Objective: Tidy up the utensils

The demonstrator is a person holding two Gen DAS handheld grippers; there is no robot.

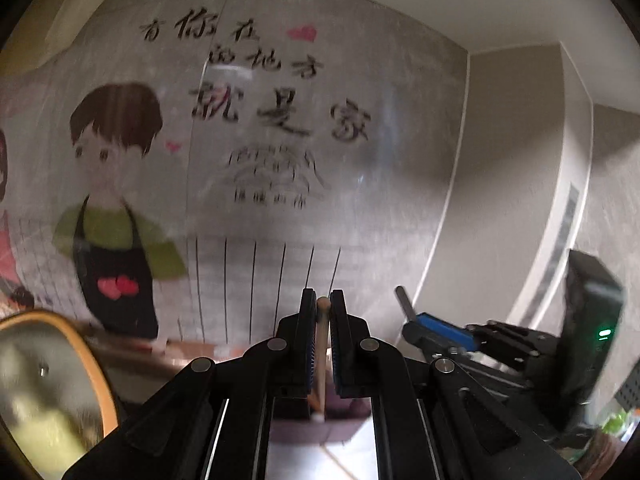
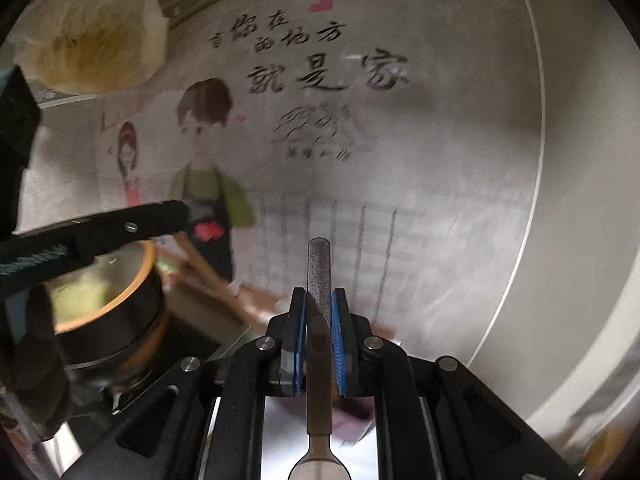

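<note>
In the left wrist view my left gripper point(image 1: 322, 300) is shut on a thin wooden chopstick point(image 1: 321, 344) that runs between the blue pads, its round end at the fingertips. My right gripper point(image 1: 424, 316) shows at the right, with a metal handle point(image 1: 401, 295) sticking out of it. In the right wrist view my right gripper point(image 2: 319, 296) is shut on a metal spoon point(image 2: 318, 276); its textured handle points up past the fingertips and its bowl point(image 2: 318, 468) hangs at the bottom edge. My left gripper point(image 2: 176, 210) reaches in from the left with the wooden stick point(image 2: 204, 266) below it.
A black pot with an orange rim point(image 2: 140, 276) stands at the left; it also shows in the left wrist view point(image 1: 80, 344). A wall with a cartoon mural point(image 1: 116, 184) fills the background. A stained paper hangs at the upper left point(image 2: 96, 36). A white surface lies below.
</note>
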